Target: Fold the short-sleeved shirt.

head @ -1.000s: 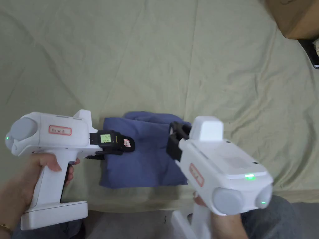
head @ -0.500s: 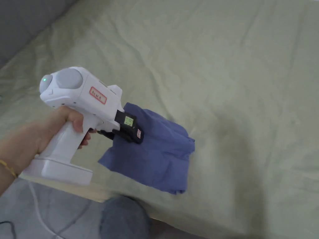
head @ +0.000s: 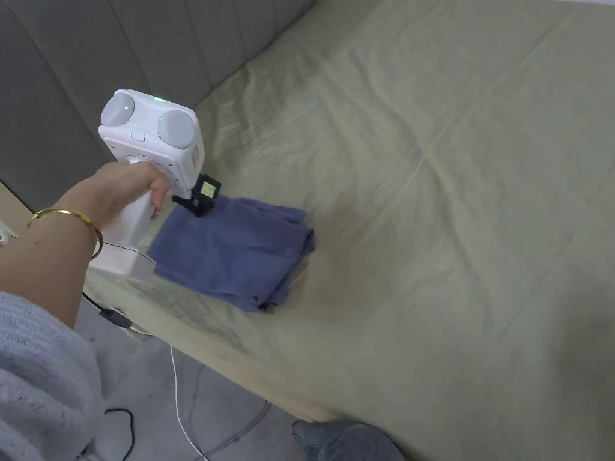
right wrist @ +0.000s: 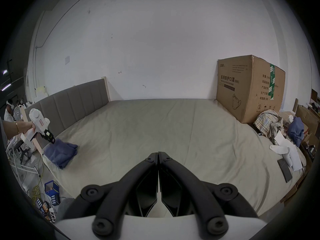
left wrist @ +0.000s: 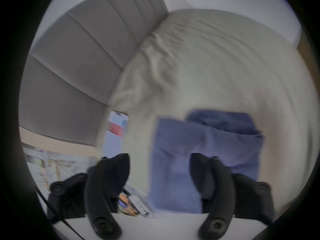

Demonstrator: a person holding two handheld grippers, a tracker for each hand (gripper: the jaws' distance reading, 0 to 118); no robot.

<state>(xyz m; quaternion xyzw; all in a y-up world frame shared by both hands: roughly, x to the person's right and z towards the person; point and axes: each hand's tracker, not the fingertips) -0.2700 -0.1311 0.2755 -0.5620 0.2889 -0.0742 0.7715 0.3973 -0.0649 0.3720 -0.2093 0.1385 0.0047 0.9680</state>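
Olive-sheeted bed [head: 456,180] with folded blue shirt [head: 231,252] near its edge.
Left claw [left wrist: 159,159] hovers over the shirt, jaws apart, holding nothing; right claw [right wrist: 158,152] jaws together, empty, well apart.

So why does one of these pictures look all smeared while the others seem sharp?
The left gripper view is motion-blurred: the blue shirt and the bed sheet smear. The head view is fairly sharp. The right gripper view is crisp, though its fisheye lens curves the bed's edges and darkens the corners.
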